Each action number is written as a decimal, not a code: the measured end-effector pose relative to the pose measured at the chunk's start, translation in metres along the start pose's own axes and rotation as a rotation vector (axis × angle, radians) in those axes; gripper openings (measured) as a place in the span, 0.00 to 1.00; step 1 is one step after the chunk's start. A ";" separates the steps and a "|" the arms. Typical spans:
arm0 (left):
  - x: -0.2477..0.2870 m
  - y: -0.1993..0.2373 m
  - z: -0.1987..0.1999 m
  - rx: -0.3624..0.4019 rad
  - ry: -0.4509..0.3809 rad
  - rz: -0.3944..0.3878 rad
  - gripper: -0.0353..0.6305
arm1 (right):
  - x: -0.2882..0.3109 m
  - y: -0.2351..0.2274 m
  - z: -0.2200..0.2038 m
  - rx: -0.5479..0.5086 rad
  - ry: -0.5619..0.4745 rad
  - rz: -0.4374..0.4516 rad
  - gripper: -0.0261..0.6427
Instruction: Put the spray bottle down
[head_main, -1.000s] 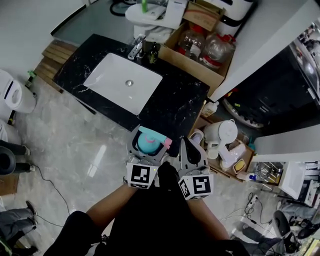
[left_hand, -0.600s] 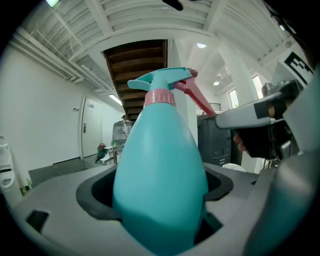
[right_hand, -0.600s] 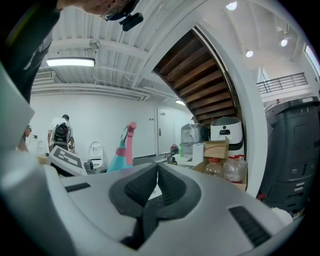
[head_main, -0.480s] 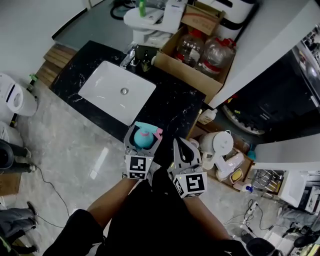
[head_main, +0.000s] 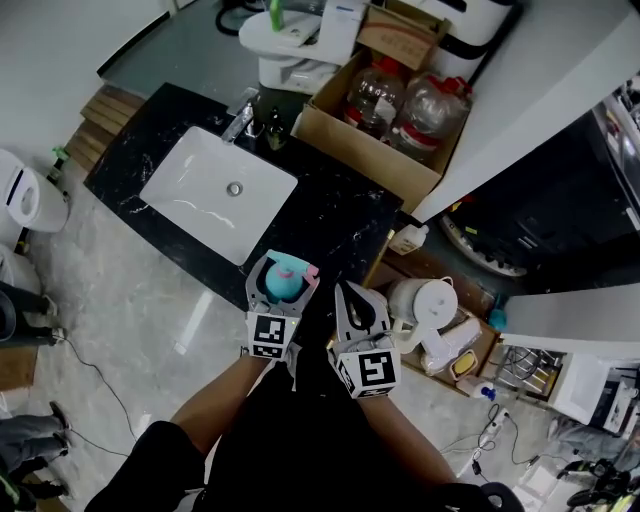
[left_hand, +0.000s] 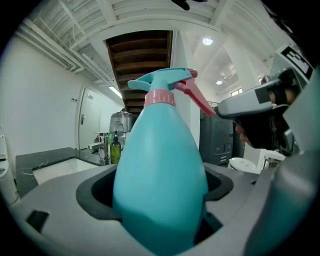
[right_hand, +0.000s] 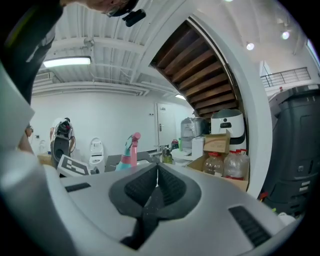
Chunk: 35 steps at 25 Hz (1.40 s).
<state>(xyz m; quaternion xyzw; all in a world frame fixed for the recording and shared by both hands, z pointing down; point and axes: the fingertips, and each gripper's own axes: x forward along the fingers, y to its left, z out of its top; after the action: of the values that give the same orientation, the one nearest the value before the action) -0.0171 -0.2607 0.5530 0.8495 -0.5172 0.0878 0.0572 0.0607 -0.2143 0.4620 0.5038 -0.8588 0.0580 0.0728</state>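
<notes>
A teal spray bottle (head_main: 283, 281) with a pink collar and trigger stands upright between the jaws of my left gripper (head_main: 281, 278), which is shut on it. In the left gripper view the spray bottle (left_hand: 160, 170) fills the middle, its pink trigger pointing right. The bottle hangs just off the near edge of the black marble counter (head_main: 340, 215). My right gripper (head_main: 352, 300) is beside it on the right, jaws pressed together with nothing between them. In the right gripper view the spray bottle (right_hand: 128, 150) shows small at the left, behind the right gripper (right_hand: 157, 172).
A white basin (head_main: 215, 192) is set in the counter, with a tap and small bottles (head_main: 260, 122) behind it. A cardboard box with large water jugs (head_main: 395, 105) stands at the counter's right. A white kettle (head_main: 425, 300) and clutter lie on the floor at right.
Both grippers and the bottle have drifted a little left and down in the head view, and the counter has shifted left. The grip on the bottle is unchanged.
</notes>
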 end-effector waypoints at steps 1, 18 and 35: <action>0.004 -0.001 -0.003 0.002 0.003 -0.002 0.74 | 0.002 -0.001 -0.002 -0.030 0.005 0.000 0.06; 0.061 0.008 -0.062 -0.001 0.154 0.004 0.74 | 0.038 -0.023 -0.039 -0.017 0.113 0.047 0.06; 0.055 0.006 -0.089 0.001 0.251 0.002 0.74 | 0.038 -0.052 -0.054 0.000 0.149 -0.004 0.06</action>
<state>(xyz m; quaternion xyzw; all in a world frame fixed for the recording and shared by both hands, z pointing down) -0.0055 -0.2947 0.6514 0.8313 -0.5068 0.1937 0.1207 0.0918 -0.2624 0.5236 0.4999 -0.8500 0.0952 0.1364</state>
